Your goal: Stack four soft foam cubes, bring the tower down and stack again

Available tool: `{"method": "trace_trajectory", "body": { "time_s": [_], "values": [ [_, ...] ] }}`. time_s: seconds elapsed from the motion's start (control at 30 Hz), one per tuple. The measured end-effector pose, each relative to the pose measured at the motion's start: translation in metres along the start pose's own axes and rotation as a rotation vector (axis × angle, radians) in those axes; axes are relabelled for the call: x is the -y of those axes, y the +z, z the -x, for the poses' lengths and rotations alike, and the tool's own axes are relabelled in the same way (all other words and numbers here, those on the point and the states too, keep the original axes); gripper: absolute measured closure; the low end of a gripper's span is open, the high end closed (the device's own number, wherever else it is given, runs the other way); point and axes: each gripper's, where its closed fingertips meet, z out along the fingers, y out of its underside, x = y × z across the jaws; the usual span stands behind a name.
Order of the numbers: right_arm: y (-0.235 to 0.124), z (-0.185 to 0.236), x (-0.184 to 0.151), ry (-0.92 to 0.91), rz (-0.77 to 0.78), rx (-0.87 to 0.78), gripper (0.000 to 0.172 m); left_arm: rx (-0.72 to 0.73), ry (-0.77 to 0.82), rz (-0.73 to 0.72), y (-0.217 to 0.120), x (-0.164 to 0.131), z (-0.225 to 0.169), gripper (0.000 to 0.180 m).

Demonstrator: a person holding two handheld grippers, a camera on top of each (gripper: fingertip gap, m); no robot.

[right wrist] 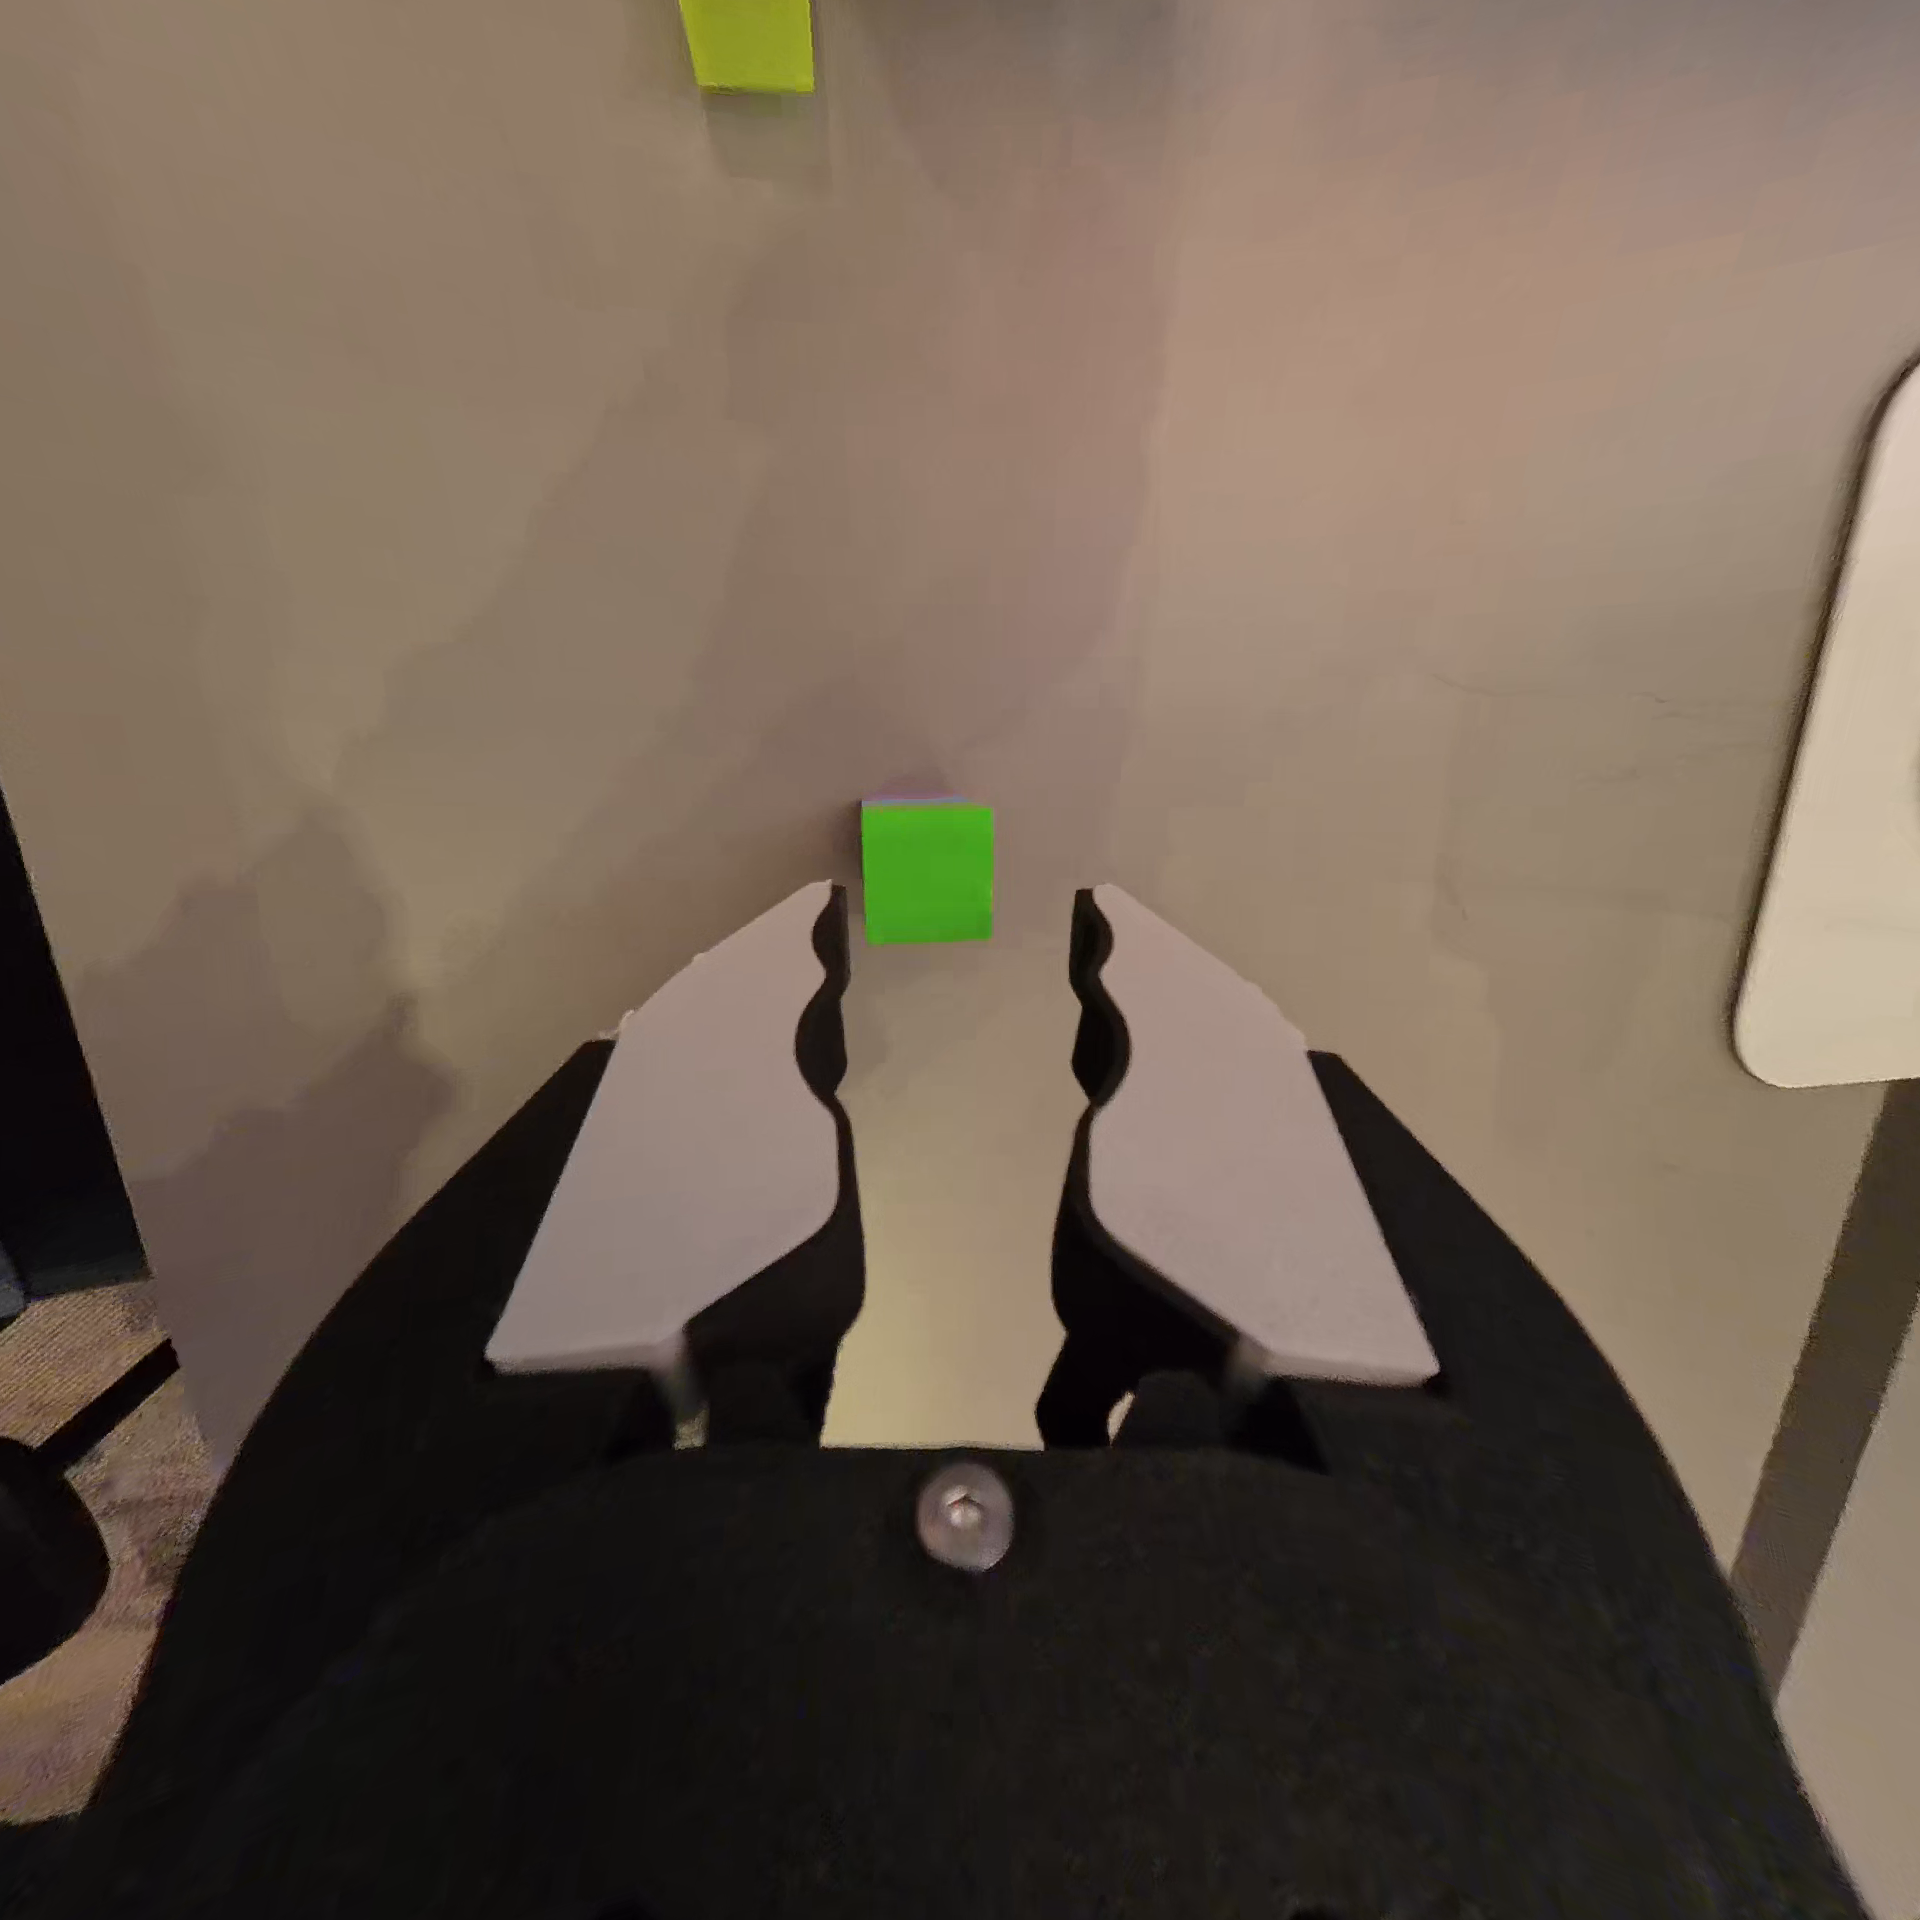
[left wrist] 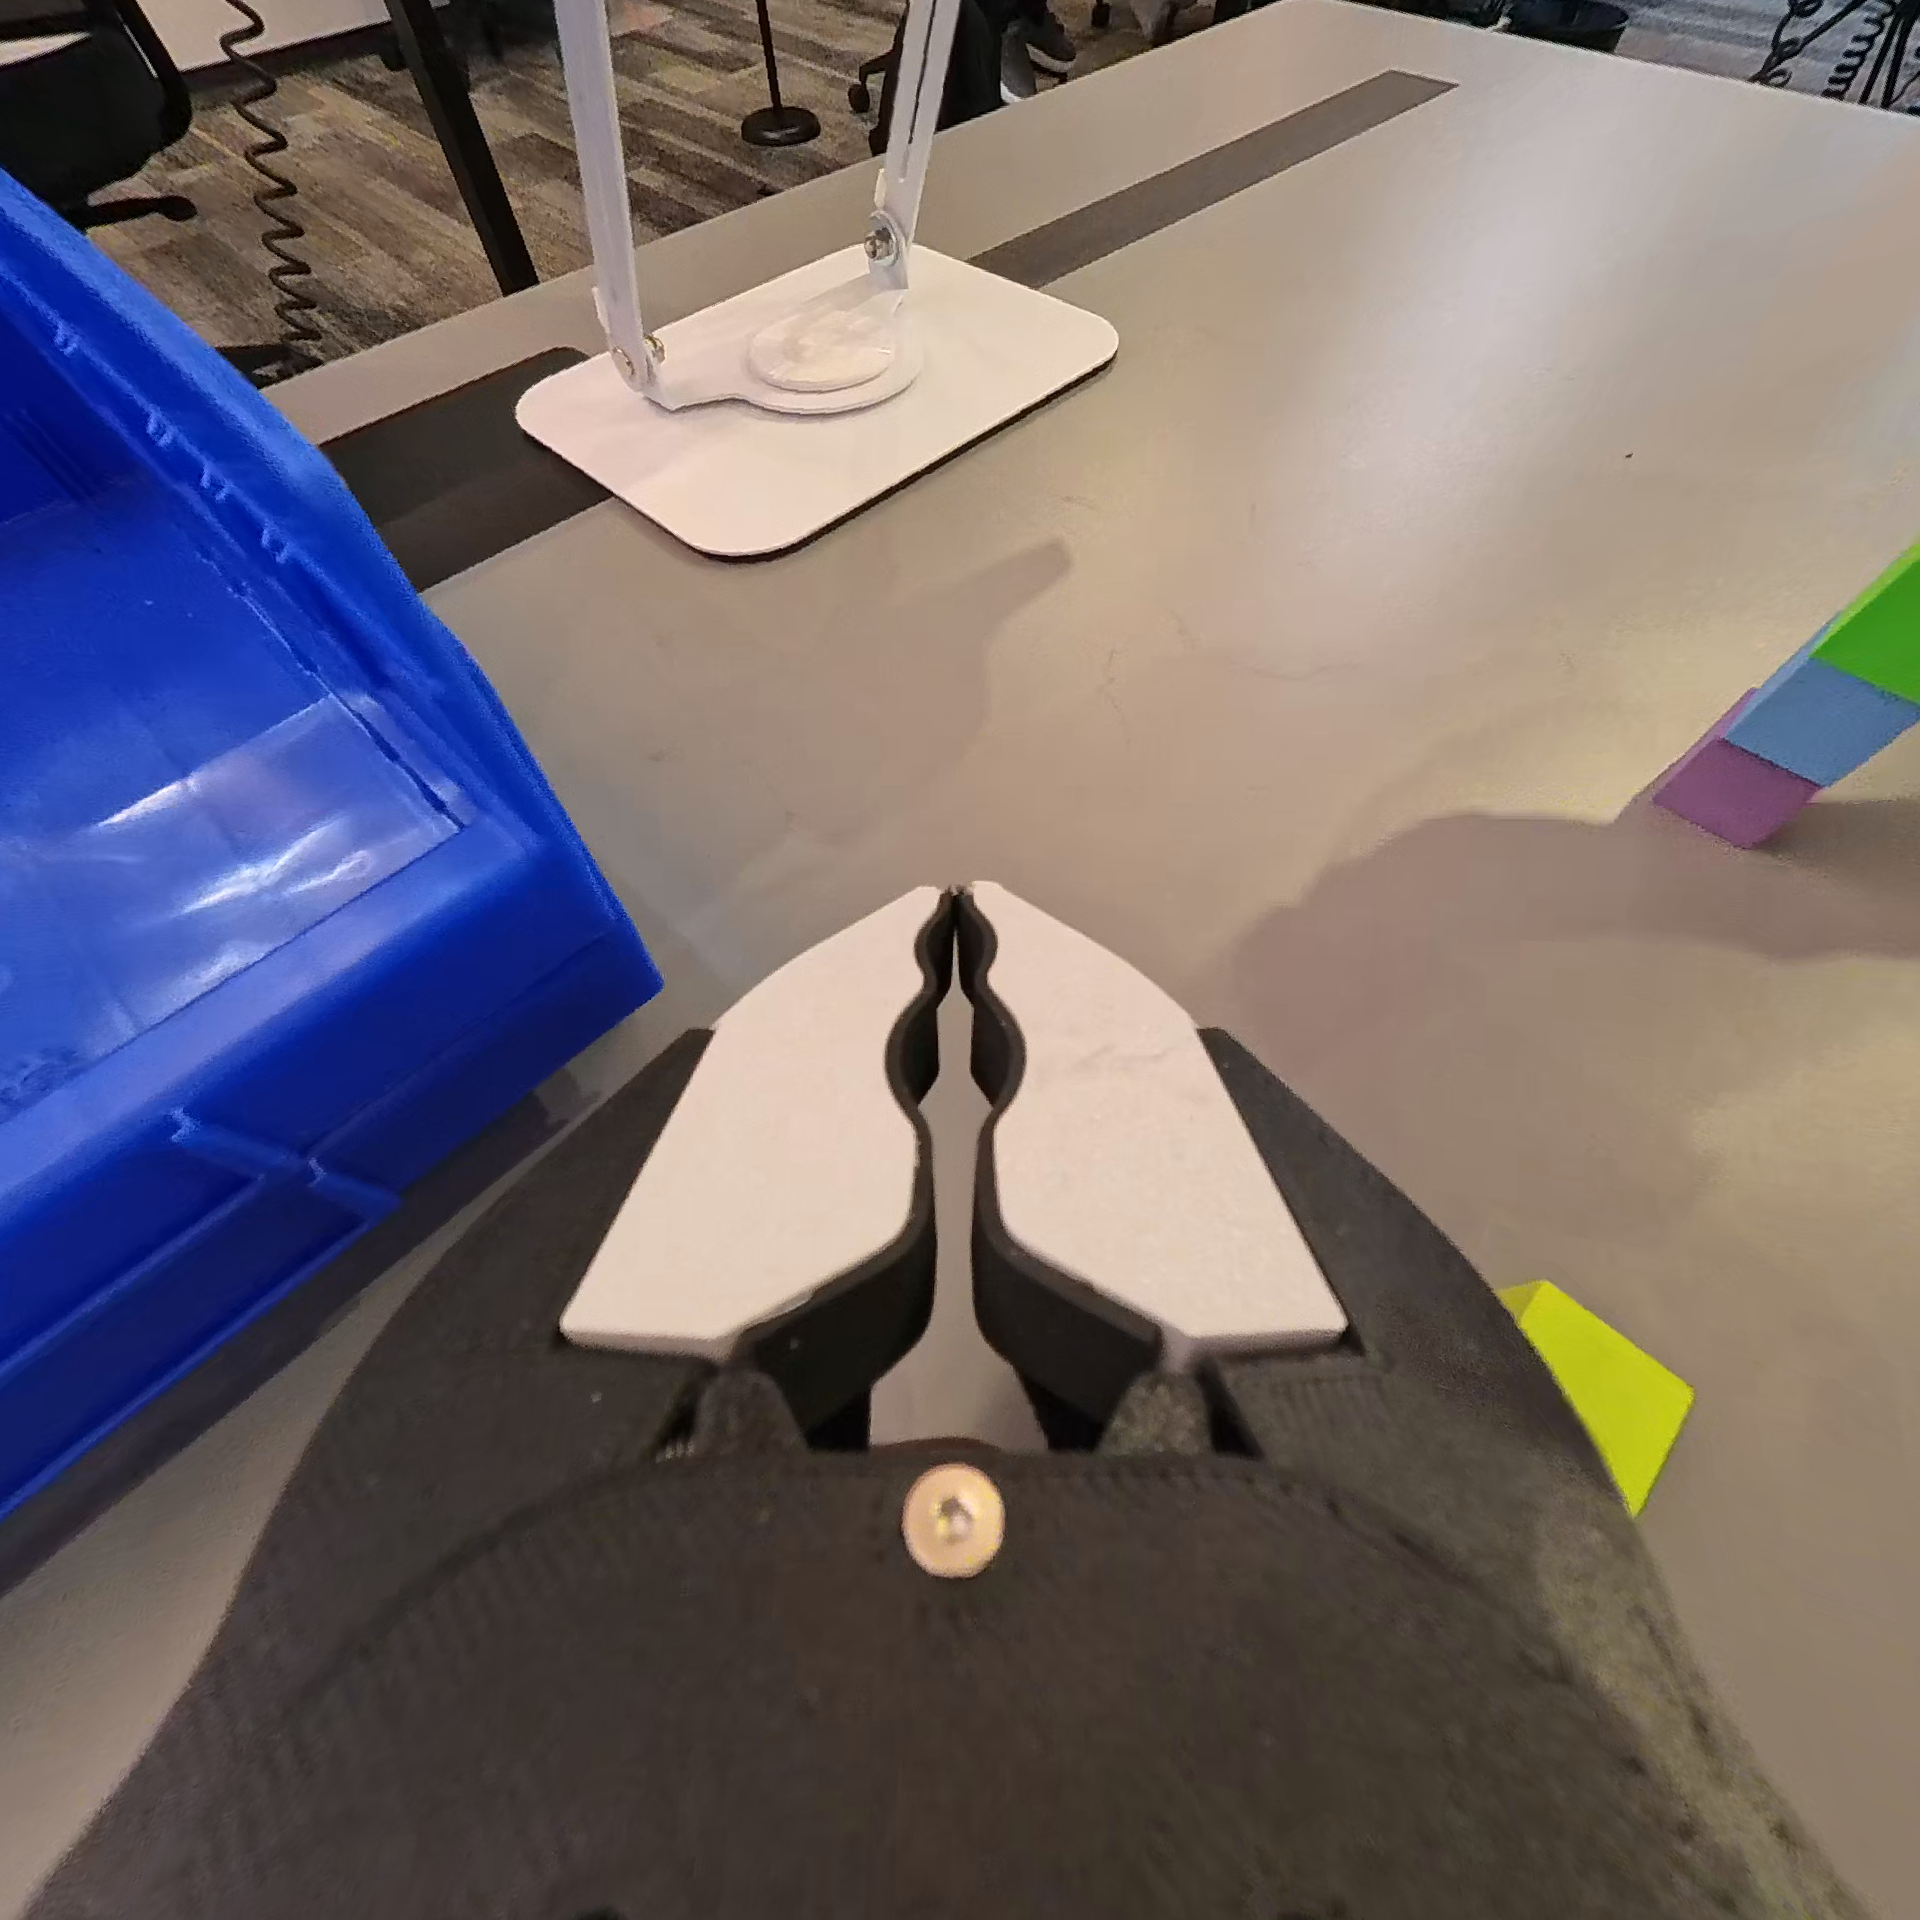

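Three cubes make the tower so far: a purple cube (left wrist: 1733,795) at the bottom, a blue cube (left wrist: 1823,727) on it and a green cube (left wrist: 1875,634) on top, standing out on the open desk (left wrist: 1299,582), well clear of its edges. The fourth, a yellow cube (left wrist: 1595,1387), lies loose nearer the left tool (left wrist: 954,891), whose fingers are together on nothing. The right tool (right wrist: 954,914) hangs straight over the tower with its fingers apart and no contact, the green top (right wrist: 927,871) showing between them. The step in hand looks like the last placement. Next, one tool must clamp the yellow cube gently and set it squarely on the green one.
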Motion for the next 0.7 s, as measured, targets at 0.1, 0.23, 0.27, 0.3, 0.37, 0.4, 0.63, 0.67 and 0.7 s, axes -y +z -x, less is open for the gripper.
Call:
{"method": "trace_trajectory", "body": {
  "time_s": [0.1, 0.23, 0.27, 0.3, 0.37, 0.4, 0.63, 0.67, 0.7],
  "values": [
    [-0.016, 0.007, 0.026, -0.004, -0.071, -0.017, 0.131, 0.006, -0.002, -0.004, -0.001, 0.001, 0.002, 0.180],
    [-0.006, 0.030, 0.078, -0.015, -0.143, -0.005, 0.130, 0.019, -0.010, -0.012, -0.004, 0.001, 0.006, 0.180],
    [0.002, 0.036, 0.091, -0.027, -0.158, 0.000, 0.131, 0.024, -0.015, -0.019, -0.006, 0.001, 0.007, 0.180],
    [0.011, 0.041, 0.103, -0.033, -0.168, 0.002, 0.131, 0.026, -0.021, -0.029, -0.007, 0.002, 0.008, 0.180],
    [0.031, 0.050, 0.125, -0.040, -0.177, 0.018, 0.129, 0.034, -0.030, -0.041, -0.010, 0.004, 0.011, 0.180],
    [0.041, 0.051, 0.134, -0.047, -0.183, 0.008, 0.130, 0.035, -0.036, -0.047, -0.010, 0.004, 0.012, 0.180],
    [0.092, 0.048, 0.157, -0.060, -0.154, 0.023, 0.130, 0.023, -0.050, -0.034, -0.003, -0.001, 0.013, 0.180],
    [0.096, 0.047, 0.157, -0.055, -0.148, 0.033, 0.130, 0.022, -0.052, -0.035, -0.003, -0.001, 0.013, 0.180],
    [0.100, 0.047, 0.156, -0.048, -0.139, 0.045, 0.131, 0.022, -0.054, -0.037, -0.003, -0.001, 0.014, 0.180]
  ]
}}
